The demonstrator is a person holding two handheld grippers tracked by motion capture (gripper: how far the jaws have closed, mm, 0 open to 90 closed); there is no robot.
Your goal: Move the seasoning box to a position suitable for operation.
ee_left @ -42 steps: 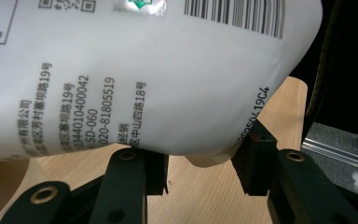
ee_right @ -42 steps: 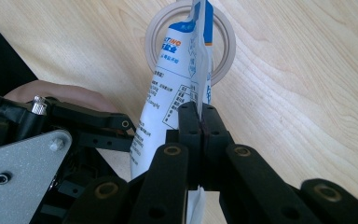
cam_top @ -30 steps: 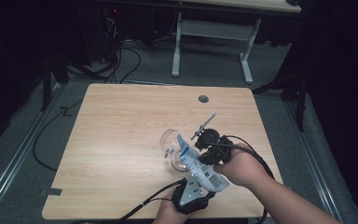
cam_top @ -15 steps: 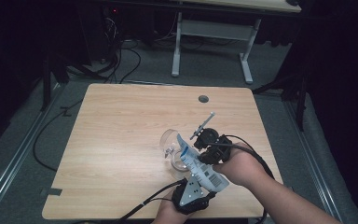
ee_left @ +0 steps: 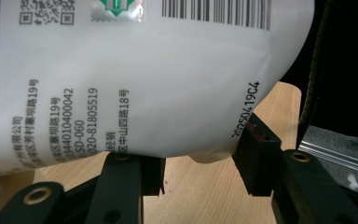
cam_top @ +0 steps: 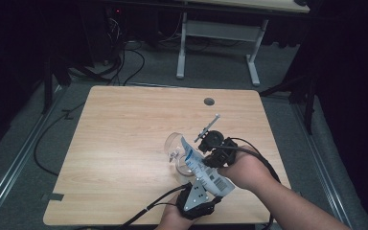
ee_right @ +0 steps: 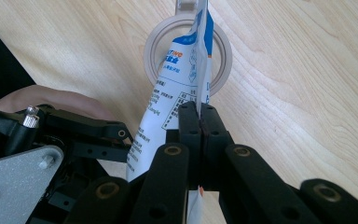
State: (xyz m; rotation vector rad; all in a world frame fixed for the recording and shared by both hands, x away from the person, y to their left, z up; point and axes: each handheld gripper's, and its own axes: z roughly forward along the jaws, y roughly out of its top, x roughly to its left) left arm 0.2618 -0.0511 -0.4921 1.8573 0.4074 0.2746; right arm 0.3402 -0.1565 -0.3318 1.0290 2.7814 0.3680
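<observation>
left claw (cam_top: 199,184): nearest, at the counter's near edge; jaws part-spread around the fat lower end of the pouch, pads against its sides (left gripper view)
pouch (ee_left: 135,79): white refill bag, barcode and printed text, bulging between the left claw jaws; tilts up and away from there toward the jar
right claw (ee_right: 199,122): just beyond the left claw, to its right; jaws pressed together, pinching the pouch's thin side seam
pouch top (ee_right: 200,28): blue-white, past the right claw tips, over the jar mouth
jar (ee_right: 186,49): clear, round rim, directly ahead of the right claw, under the pouch top; standing on the counter
counter (cam_top: 124,129): light wood, bare beyond the jar; round hole (cam_top: 209,101) near far edge
hands: one on each claw, coming in from the near edge
</observation>
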